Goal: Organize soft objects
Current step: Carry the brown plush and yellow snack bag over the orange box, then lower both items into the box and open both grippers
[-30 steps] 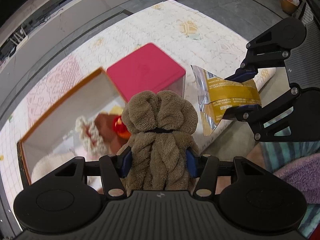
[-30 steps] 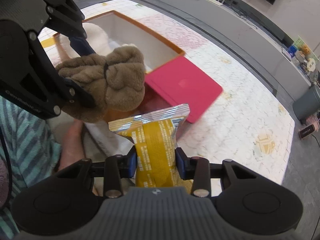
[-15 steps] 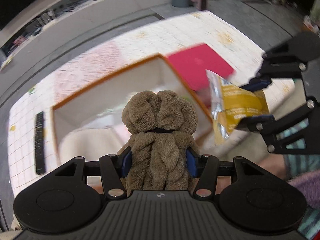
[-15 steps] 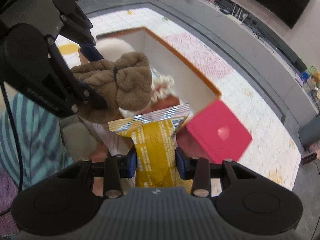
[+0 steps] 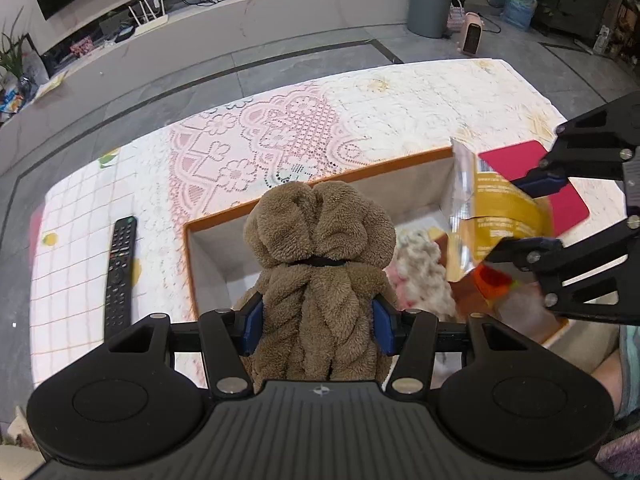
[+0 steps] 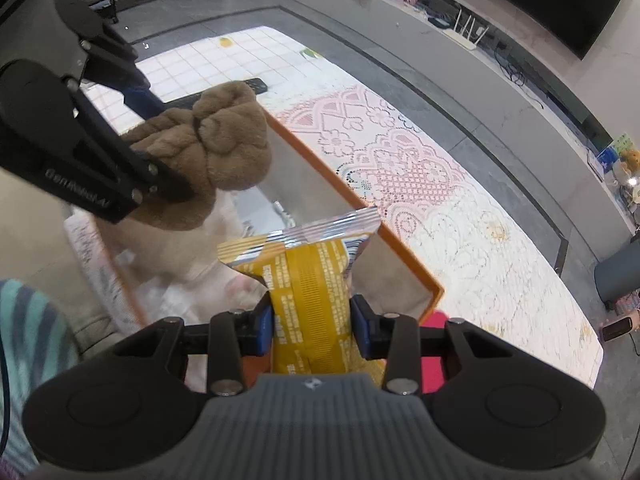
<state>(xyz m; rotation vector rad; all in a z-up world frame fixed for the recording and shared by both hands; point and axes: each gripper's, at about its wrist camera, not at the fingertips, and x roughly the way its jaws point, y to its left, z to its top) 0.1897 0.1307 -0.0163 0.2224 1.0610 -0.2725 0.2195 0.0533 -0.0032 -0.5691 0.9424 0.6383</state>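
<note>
Left gripper (image 5: pixel 318 322): jaws closed on a brown plush towel roll (image 5: pixel 320 264), blue pads pressing its lower body. Right gripper (image 6: pixel 312 322): jaws closed on a yellow snack packet (image 6: pixel 310 280). Both items hang above the open orange-rimmed box (image 5: pixel 320 178), which sits on the patterned table cover (image 5: pixel 280 136); in the left wrist view the packet is at 3 o'clock from the roll.

Risks:
- The two grippers work close together over one box; a careless descent could knock the right gripper's frame against the roll.
- The packet is a slick foil item gripped across its middle; it could slip or crumple.
- The box already holds a white fluffy item (image 5: pixel 420 272) and something orange-red at 4 o'clock from the roll; a drop onto these may leave the load riding high.

Obscured:
- The roll masks the box's centre floor.
- The box contents are blurred and cannot be identified.
- A red lid-like panel (image 5: pixel 560 196) is partly hidden behind the right gripper.
- A remote control (image 5: pixel 120 268) lies at 9 o'clock, clear of the box.
</note>
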